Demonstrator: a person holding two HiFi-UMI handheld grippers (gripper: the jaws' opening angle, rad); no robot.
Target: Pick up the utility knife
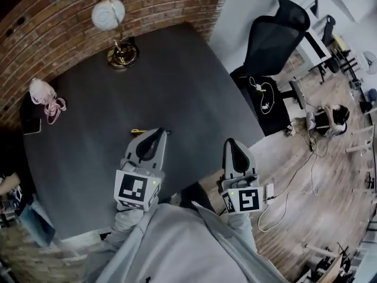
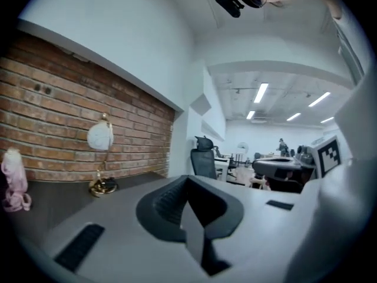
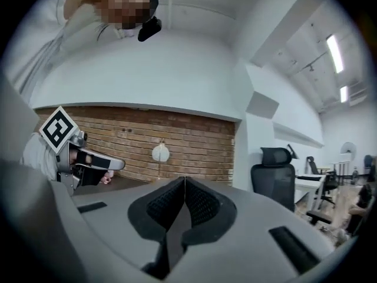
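I see the knife lying flat on the dark table, just by my left gripper. That one and my right gripper are both closed, holding nothing. I think the knife is light, hard and thin, so I'd pinch its yellow handle in the middle, away from the blade.

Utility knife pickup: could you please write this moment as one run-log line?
left tongs: shut, empty | right tongs: shut, empty | utility knife: on table, not held

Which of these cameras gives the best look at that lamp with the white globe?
The left gripper view: the lamp stands side-on, with globe, stem and brass base all visible. The head view shows it from above, foreshortened. The right gripper view shows it small and far, base hidden.
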